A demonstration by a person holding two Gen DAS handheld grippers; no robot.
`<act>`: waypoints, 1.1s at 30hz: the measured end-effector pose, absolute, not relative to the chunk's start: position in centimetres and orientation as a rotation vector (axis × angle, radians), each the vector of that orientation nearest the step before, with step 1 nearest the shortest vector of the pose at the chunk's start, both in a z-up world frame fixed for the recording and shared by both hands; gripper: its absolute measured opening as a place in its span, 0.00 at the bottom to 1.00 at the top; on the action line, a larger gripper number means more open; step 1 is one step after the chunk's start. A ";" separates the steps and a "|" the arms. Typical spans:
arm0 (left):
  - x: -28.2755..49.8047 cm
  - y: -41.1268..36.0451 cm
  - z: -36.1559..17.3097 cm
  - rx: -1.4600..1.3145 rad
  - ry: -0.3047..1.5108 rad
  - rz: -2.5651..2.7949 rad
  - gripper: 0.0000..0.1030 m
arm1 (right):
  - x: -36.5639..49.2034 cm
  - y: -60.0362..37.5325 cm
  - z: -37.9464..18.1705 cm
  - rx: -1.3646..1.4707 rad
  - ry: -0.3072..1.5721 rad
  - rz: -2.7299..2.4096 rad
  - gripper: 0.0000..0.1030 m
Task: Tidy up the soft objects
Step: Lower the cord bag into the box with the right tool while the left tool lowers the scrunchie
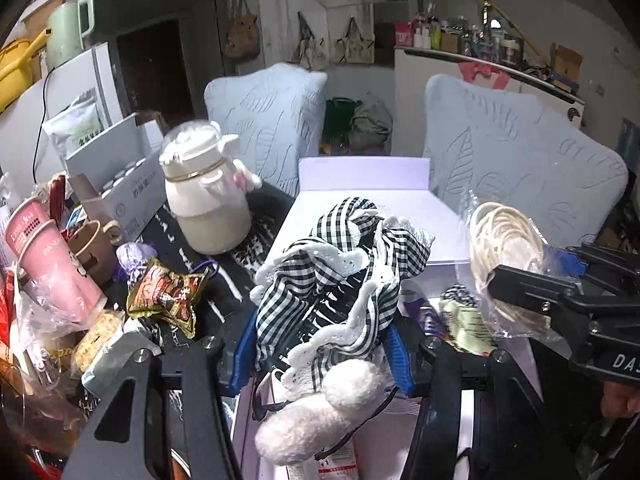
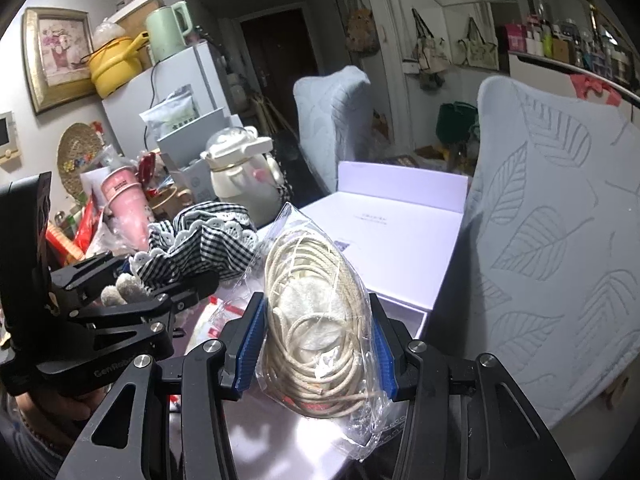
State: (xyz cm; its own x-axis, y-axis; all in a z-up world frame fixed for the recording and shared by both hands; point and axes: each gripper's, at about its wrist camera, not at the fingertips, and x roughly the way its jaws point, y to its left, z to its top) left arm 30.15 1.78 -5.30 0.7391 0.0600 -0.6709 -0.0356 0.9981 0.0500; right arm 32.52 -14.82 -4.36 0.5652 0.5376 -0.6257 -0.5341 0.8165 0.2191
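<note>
Between the blue pads of the left gripper [image 1: 322, 344], left wrist view: a black-and-white gingham hair clip [image 1: 336, 276] with white lace trim and white pompoms [image 1: 320, 412] hanging below; the jaws are closed about halfway onto the fabric, which is held raised in front of the white box [image 1: 360, 200] that stands between two pale blue cushioned chair backs [image 1: 520, 168]. Left of it stand a cream kettle-shaped bottle [image 1: 208, 196] and stacked pink cups [image 1: 48, 256] among loose packets. At the right edge the right gripper carries a clear bag of cream cord. Right wrist view: the right gripper [image 2: 316, 340] is partly closed, pads pressed on both sides of the bag of coiled cord [image 2: 316, 312] (the film creases where gripped), held above the glossy table [image 2: 280, 440] just before the same box. The left gripper [image 2: 132, 304] and its gingham load sit close on the left. Likely faults: the slick bag could slide from the pads; the dangling pompoms could snag on nearby clutter; the two grippers, so near, could collide.
</note>
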 end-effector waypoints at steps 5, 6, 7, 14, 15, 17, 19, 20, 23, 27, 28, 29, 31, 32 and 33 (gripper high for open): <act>31.3 2.0 -6.7 0.037 0.790 0.062 0.52 | 33.0 -14.2 -4.5 -0.013 0.740 0.641 0.46; 31.6 1.9 -7.2 0.041 0.811 0.059 0.52 | 33.0 -14.0 -4.6 -0.022 0.744 0.640 0.46; 31.8 1.8 -7.6 0.044 0.828 0.055 0.52 | 33.2 -13.7 -4.8 -0.028 0.753 0.640 0.46; 32.6 1.5 -9.7 0.033 0.914 0.037 0.52 | 34.4 -13.0 -7.5 -0.056 0.855 0.609 0.47; 32.7 1.5 -9.8 0.034 0.922 0.038 0.52 | 34.6 -13.0 -7.9 -0.053 0.870 0.602 0.47; 32.8 1.5 -10.0 0.035 0.932 0.048 0.53 | 34.7 -13.1 -8.2 -0.057 0.872 0.592 0.48; 33.0 1.5 -10.3 0.034 0.946 0.055 0.55 | 34.8 -13.1 -8.3 -0.060 0.868 0.574 0.48; 33.1 1.5 -10.5 0.035 0.953 0.056 0.56 | 34.8 -13.1 -8.4 -0.063 0.870 0.566 0.49; 33.3 1.6 -10.6 0.035 0.963 0.063 0.57 | 34.8 -12.9 -8.9 -0.077 0.886 0.563 0.51; 33.2 1.7 -10.8 0.040 0.961 0.061 0.57 | 34.8 -12.8 -9.3 -0.065 0.911 0.571 0.56; 33.2 1.7 -10.7 0.042 0.959 0.062 0.57 | 34.8 -12.9 -9.4 -0.061 0.913 0.570 0.57; 33.1 1.6 -10.7 0.042 0.957 0.062 0.57 | 34.8 -13.0 -9.4 -0.058 0.919 0.567 0.58; 33.1 1.6 -10.6 0.035 0.954 0.067 0.57 | 34.8 -13.3 -9.3 -0.040 0.924 0.573 0.61; 33.1 1.6 -10.5 0.020 0.952 0.072 0.57 | 34.7 -13.6 -9.1 -0.026 0.927 0.582 0.62; 33.0 1.7 -10.5 0.009 0.954 0.073 0.57 | 34.6 -13.8 -9.0 -0.011 0.931 0.589 0.65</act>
